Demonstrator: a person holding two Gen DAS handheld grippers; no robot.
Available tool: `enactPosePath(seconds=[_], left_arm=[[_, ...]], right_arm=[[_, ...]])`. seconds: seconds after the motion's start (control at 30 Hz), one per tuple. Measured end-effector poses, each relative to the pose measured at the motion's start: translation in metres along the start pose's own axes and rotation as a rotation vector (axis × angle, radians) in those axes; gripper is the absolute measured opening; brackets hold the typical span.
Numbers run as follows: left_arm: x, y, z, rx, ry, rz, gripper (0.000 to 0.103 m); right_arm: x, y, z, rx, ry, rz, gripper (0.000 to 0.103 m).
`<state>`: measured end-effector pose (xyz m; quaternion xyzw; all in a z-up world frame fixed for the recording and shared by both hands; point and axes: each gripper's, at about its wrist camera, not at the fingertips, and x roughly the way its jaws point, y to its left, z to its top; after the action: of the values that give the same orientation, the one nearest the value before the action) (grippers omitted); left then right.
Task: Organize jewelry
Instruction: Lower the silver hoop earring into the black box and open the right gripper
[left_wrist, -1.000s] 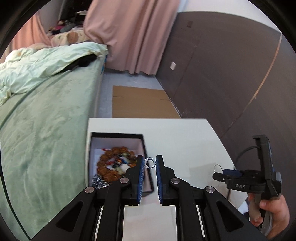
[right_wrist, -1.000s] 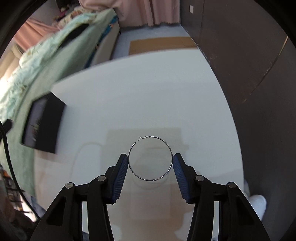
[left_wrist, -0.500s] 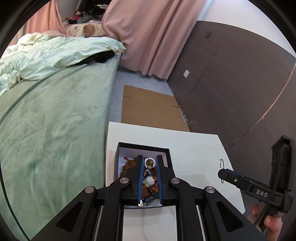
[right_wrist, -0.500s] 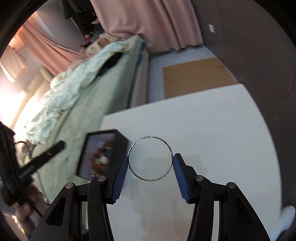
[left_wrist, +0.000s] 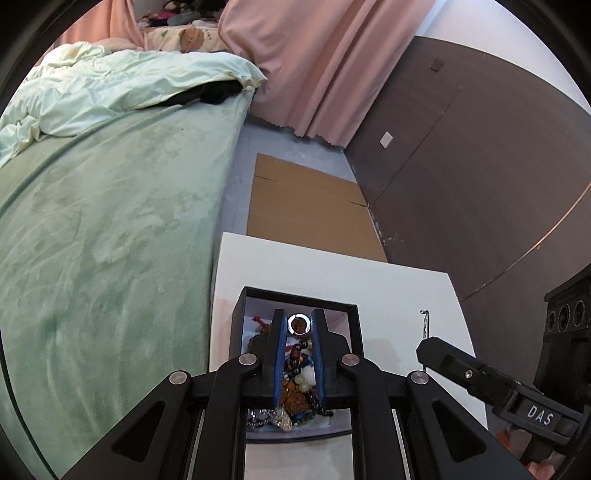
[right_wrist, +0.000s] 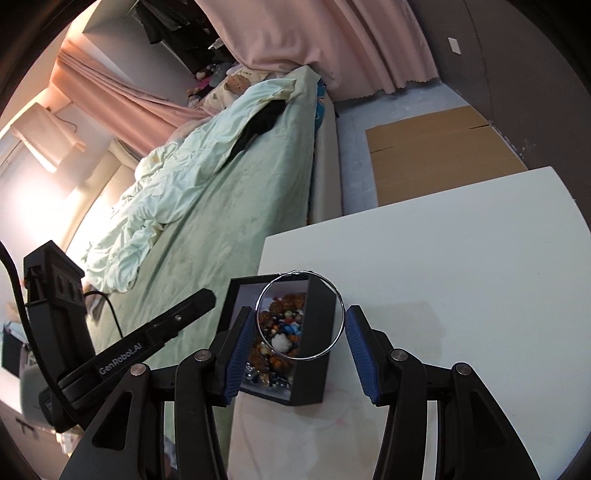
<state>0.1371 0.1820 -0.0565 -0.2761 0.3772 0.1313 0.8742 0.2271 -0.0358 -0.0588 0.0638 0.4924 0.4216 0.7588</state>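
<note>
Two pieces held, both over the black box (left_wrist: 351, 317) at the worktop's (right_wrist: 461, 266) left edge. Left gripper (left_wrist: 298, 325): jaws pinch a small silver ring (left_wrist: 299, 324) above the beads (left_wrist: 295, 369), likely for dropping in. Right gripper (right_wrist: 300, 325): jaws wider, lightly clamping a thin hoop earring (right_wrist: 334, 295) across its width, probably next.

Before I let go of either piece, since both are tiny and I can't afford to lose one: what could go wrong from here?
1. The small silver ring is pinched only at the tips of the left gripper, above the black jewelry box; it could slip early and vanish among the beads.
2. The thin hoop earring spans the right gripper and may bend or spring out.
3. Both grippers crowd the box and might collide.
</note>
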Motion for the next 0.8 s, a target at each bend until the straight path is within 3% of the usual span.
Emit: enactPosePath(seconds=[0.23, 0.43, 0.53, 0.6, 0.67, 0.8], left_arm=[[0.011, 0.003, 0.01, -0.039, -0.005, 0.006, 0.013], [0.021, 0.01, 0.016, -0.096, 0.053, -0.006, 0.015], [0.016, 0.014, 0.019, -0.115, 0.041, -0.012, 0.032], [0.008, 0.016, 0.021, -0.128, 0.003, -0.004, 0.057], [0.0, 0.02, 0.024, -0.138, -0.035, 0.007, 0.064], [-0.008, 0.028, 0.03, -0.157, -0.064, 0.013, 0.065]], right_arm=[[0.009, -0.008, 0.007, 0.02, 0.019, 0.016, 0.051], [0.016, -0.014, 0.016, 0.041, 0.036, 0.039, 0.051], [0.02, -0.012, 0.019, 0.043, 0.04, 0.061, 0.051], [0.025, -0.008, 0.021, 0.042, 0.046, 0.081, 0.051], [0.03, -0.004, 0.022, 0.04, 0.055, 0.093, 0.051], [0.044, 0.008, 0.021, 0.02, 0.081, 0.112, 0.051]])
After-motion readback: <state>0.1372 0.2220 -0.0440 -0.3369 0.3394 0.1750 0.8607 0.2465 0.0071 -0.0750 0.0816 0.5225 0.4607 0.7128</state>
